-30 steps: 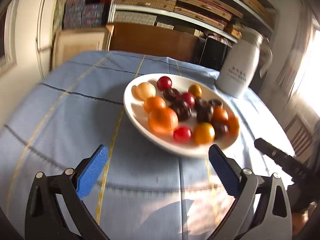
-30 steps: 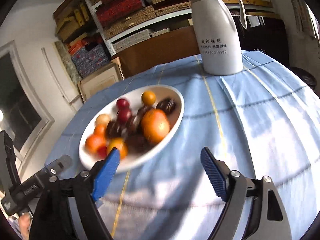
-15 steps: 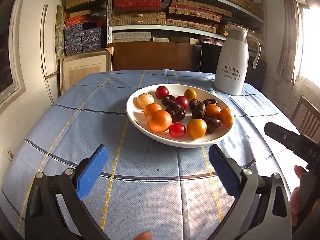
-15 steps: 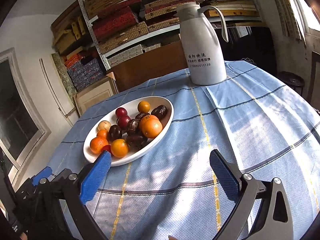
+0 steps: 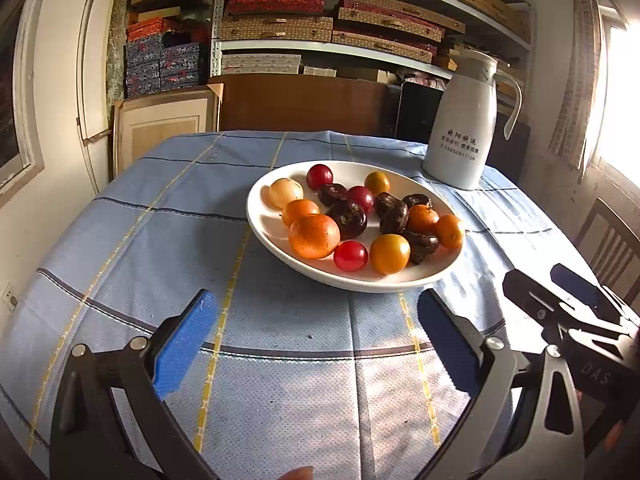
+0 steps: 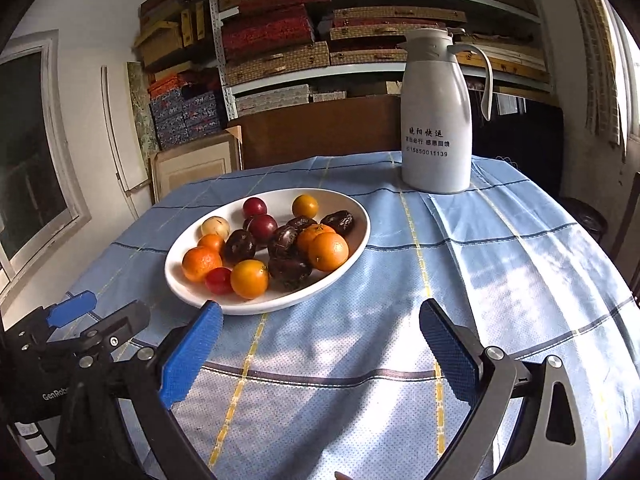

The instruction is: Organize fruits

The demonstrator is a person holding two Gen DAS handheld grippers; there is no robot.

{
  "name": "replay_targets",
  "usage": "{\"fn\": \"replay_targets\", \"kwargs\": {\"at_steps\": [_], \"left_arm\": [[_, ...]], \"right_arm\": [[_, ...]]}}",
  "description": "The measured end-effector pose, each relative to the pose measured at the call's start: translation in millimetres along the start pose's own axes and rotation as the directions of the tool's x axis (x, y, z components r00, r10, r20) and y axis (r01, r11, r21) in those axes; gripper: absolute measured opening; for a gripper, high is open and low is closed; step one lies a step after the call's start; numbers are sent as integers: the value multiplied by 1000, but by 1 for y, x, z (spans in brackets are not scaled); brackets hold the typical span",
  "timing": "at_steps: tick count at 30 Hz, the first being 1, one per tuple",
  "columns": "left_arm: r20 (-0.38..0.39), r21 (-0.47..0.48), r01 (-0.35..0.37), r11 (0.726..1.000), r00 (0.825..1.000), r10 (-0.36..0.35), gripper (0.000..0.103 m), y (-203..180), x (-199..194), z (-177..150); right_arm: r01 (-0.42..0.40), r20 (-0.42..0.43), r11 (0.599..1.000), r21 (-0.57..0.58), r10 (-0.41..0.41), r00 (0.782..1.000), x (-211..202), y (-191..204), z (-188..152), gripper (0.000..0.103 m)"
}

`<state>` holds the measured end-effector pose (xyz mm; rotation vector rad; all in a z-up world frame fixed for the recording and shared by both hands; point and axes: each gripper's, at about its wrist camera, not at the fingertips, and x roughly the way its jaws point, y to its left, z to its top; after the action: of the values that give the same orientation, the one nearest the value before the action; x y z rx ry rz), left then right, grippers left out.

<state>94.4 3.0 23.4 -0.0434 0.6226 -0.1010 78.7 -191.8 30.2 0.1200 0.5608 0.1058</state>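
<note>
While both tools gape empty, the plate (image 6: 352,216) of fruit lies ahead-left of the right tool (image 6: 320,356), nearer the left tool (image 5: 316,344).

Bright sun comes in from the window (image 5: 624,92) on the right, and it glares white there. Soft, patchy shadows lie on the bench (image 6: 500,280). Both pictures are sharp. Edges bend and curve, and the corners go dark.
</note>
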Motion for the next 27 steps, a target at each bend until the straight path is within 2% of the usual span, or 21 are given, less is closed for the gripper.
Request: {"fn": "replay_targets", "kwargs": {"at_steps": [6,27], "left_arm": [[0,54,-52,997,999,52,99,-9,0,-3],[2,67,-68,995,998,68,99,-7,-2,-3]], "right_arm": [[-9,-16,999,35,10,1000,4,-7,0,99],[-10,-32,999,47,11,999,7,-8,-2,99]]}}
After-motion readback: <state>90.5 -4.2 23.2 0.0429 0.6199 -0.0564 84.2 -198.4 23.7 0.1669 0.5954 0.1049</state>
